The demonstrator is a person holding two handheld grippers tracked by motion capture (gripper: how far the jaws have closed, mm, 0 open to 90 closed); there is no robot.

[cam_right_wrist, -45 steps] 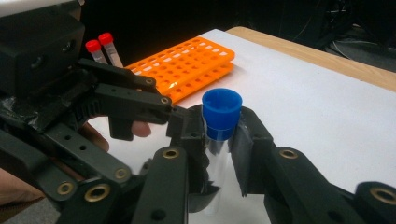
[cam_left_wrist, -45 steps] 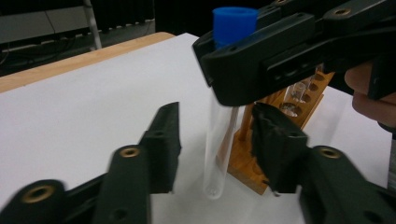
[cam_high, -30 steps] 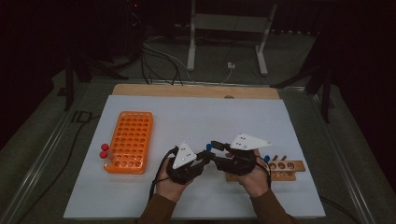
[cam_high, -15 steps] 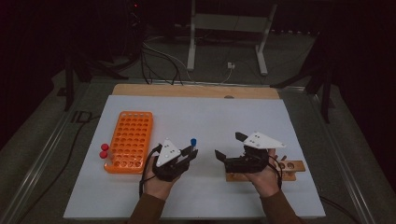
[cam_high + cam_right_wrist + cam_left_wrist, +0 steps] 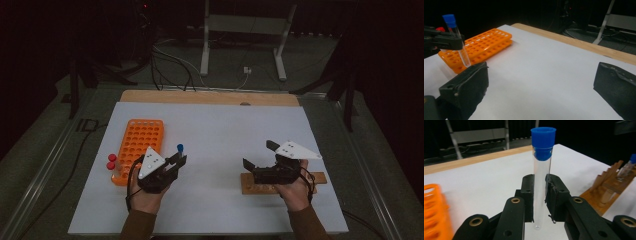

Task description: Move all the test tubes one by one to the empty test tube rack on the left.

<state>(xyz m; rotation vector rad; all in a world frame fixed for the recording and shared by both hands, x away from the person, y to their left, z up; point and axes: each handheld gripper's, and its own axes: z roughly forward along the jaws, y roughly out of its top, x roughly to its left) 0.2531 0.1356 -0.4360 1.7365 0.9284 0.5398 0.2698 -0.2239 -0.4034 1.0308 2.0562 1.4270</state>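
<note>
The left hand-held gripper (image 5: 181, 161) is holding the blue-capped tube (image 5: 542, 170) upright near the orange rack (image 5: 140, 145), probably for dropping it in a hole, while the right hand-held gripper (image 5: 259, 155), jaws just opened wide and empty, is waiting over the wooden stand (image 5: 250, 184).

My left gripper (image 5: 176, 162) stays clamped beside the orange rack (image 5: 136, 145); my right gripper's (image 5: 260, 155) jaws have just opened wide, well apart from it.

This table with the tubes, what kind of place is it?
Probably a lab bench rigged for recording: a white table bears an orange tube rack and a wooden rack, and cables trail across the dark floor behind.
</note>
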